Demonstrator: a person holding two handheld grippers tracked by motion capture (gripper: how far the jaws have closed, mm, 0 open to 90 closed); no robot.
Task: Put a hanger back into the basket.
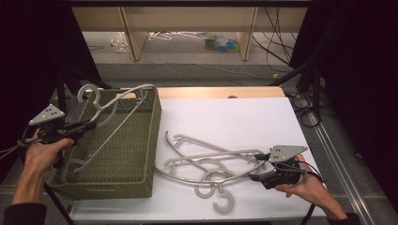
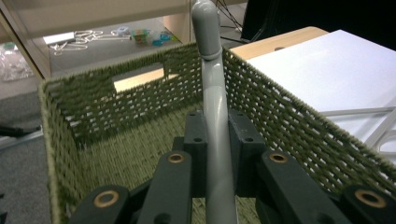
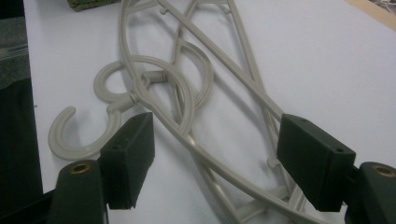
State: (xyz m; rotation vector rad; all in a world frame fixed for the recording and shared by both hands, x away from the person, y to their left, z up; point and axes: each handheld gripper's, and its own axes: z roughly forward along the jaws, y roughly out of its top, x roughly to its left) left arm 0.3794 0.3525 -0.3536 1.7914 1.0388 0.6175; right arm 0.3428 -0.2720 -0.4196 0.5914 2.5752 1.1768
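On the white table [image 1: 263,117], we are moving grey hangers into the green woven basket [image 1: 141,159].
Our left gripper [image 2: 215,140] has its fingers clenched on one hanger [image 1: 110,110], held over the basket but not yet laid down. Our right gripper [image 3: 217,158] rests with fingers released around the tangled hangers [image 1: 206,161] on the table; we judge several remain to be moved.

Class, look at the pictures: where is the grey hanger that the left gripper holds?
In the high view the grey hanger is at the left, tilted inside the green woven basket, clamped by the left gripper.
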